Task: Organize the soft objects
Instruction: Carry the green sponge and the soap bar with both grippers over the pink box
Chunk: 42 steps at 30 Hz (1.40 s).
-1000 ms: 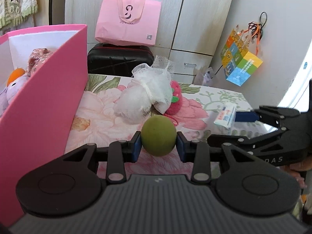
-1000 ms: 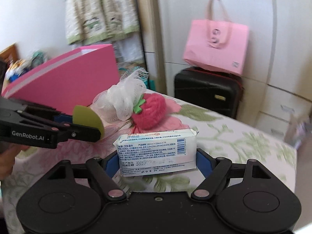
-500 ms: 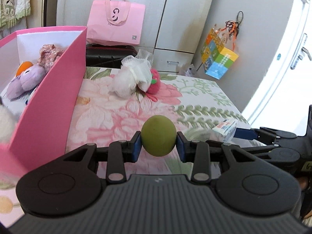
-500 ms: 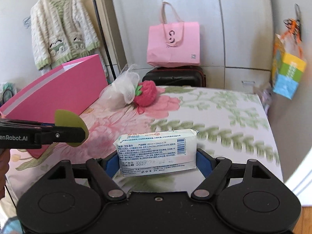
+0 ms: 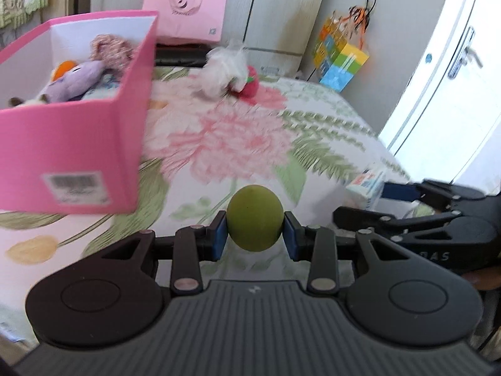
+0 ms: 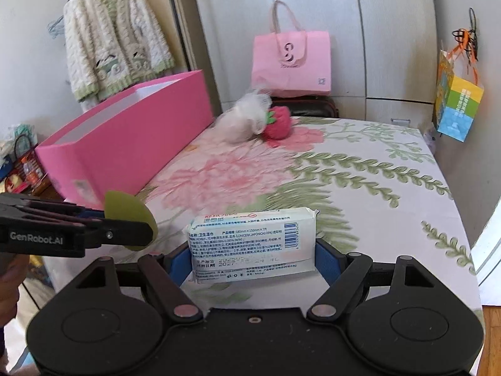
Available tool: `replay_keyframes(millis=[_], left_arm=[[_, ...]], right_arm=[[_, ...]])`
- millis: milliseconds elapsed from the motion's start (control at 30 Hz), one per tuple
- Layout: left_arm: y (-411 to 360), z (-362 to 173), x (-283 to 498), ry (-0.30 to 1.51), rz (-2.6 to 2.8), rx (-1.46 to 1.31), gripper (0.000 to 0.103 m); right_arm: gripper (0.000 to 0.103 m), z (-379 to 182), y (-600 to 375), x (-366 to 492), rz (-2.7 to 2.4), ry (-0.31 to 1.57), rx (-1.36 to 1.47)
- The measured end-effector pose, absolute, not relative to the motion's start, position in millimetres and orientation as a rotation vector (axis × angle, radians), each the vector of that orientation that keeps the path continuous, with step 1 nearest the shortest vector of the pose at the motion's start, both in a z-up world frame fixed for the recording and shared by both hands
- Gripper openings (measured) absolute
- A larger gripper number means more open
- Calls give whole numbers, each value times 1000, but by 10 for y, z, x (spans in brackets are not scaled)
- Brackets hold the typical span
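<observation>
Green foam ball (image 5: 255, 218) pinched tight in my left gripper (image 5: 254, 239), blue pads pressing both sides, held above floral bedspread (image 5: 225, 138). My right gripper (image 6: 254, 255) jaws wide, clamped on white wet-wipe pack (image 6: 252, 242), also held over spread. Pink box (image 5: 72, 144) at left, open top, purple plush (image 5: 72, 80) plus other soft toys inside. White mesh bath pouf (image 6: 242, 116) touching red strawberry plush (image 6: 278, 122) at far end of bed. Pink tote bag (image 6: 291, 62) behind.
</observation>
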<state>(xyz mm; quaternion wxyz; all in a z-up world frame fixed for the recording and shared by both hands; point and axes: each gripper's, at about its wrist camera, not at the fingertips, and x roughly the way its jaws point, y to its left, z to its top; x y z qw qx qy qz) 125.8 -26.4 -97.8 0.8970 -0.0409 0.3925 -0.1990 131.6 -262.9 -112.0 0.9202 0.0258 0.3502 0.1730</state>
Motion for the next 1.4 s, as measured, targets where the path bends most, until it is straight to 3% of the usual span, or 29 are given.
replay_keyframes(millis=[433,900,1400], left_arm=[[383,-590,1048,932,-510,-85,36],[1129,162,1319,755,-439,-89,36],[1421,-84,2353,741,-315,-204,36]], right_arm=[[83,-572,-2122,1058,559,781,-37],[83,117,-1462,1361,693,617,-149],[83,-14,-787,2563,885,612,-269]])
